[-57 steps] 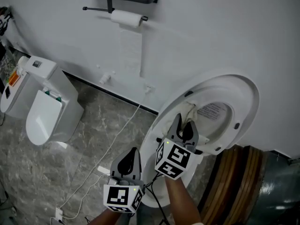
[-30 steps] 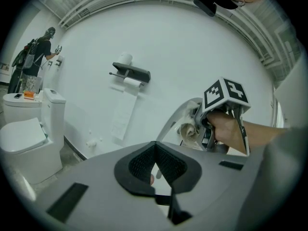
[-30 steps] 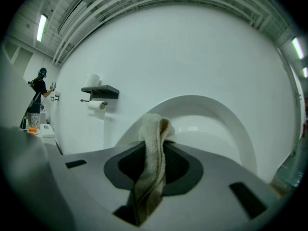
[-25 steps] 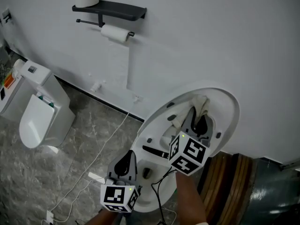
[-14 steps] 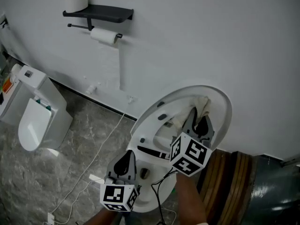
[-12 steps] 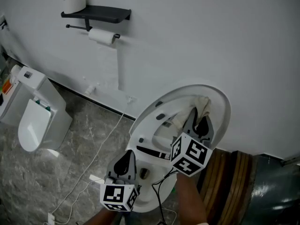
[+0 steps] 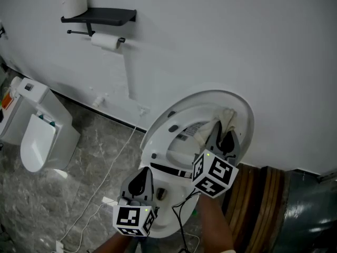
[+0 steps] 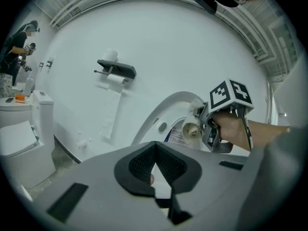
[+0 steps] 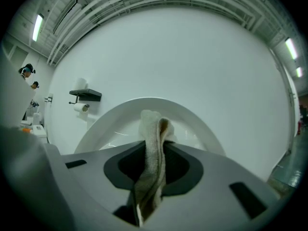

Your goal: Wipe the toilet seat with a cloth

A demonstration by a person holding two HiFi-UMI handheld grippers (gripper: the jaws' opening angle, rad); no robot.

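Note:
The white toilet stands with its seat and lid raised against the wall. My right gripper is shut on a beige cloth, which it holds against the upper right part of the raised seat. In the right gripper view the cloth hangs folded between the jaws, with the seat's white rim behind it. My left gripper hovers shut and empty over the bowl's front left. The left gripper view shows its closed jaws, the right gripper and the cloth.
A second toilet stands at the far left. A black shelf and a paper roll hang on the wall. A white cable trails over the marble floor. Wooden rings lie right of the bowl. A person stands far off.
My right gripper has carried the cloth from the seat's lower middle up to its upper right rim, where it has stayed for the last second. The left gripper has stayed shut in place.

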